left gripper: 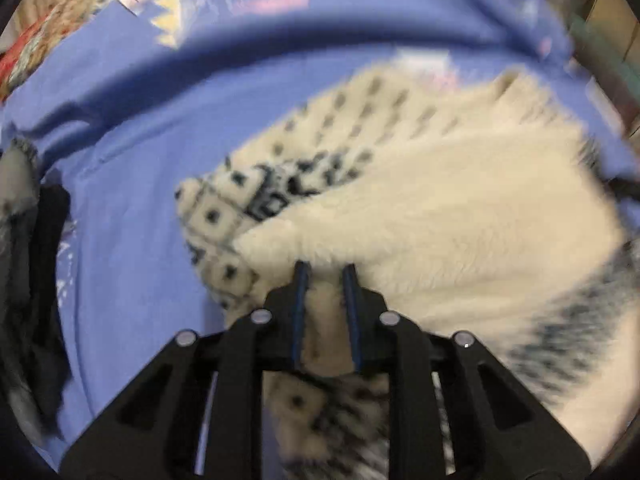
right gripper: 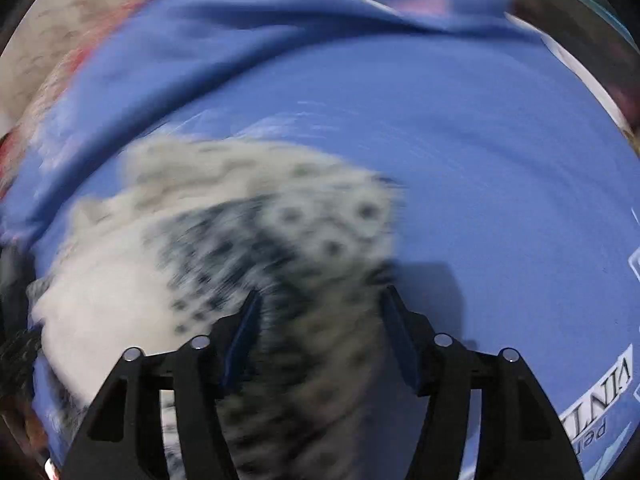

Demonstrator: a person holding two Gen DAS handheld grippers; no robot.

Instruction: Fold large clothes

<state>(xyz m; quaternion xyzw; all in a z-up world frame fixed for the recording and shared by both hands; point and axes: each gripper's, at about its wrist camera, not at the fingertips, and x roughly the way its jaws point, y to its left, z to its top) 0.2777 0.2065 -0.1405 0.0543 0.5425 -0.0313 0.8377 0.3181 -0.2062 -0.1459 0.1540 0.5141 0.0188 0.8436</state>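
A cream fleece garment [left gripper: 432, 216] with a dark blue knit-style pattern lies bunched on a blue sheet [left gripper: 160, 128]. My left gripper [left gripper: 326, 270] is shut on a fold of its plain cream inner side, the fabric pinched between the blue-edged fingers [left gripper: 301, 300]. In the right wrist view the same garment [right gripper: 224, 240] lies left and centre, blurred by motion. My right gripper [right gripper: 320, 296] is open, its jaws wide apart above the garment's patterned edge, with fabric showing between and below them.
The blue sheet [right gripper: 480, 160] has white printed lettering [right gripper: 600, 400] at the right. Dark clothing [left gripper: 36, 280] lies at the left edge of the left wrist view. A patterned quilt [left gripper: 48, 28] shows at the far left.
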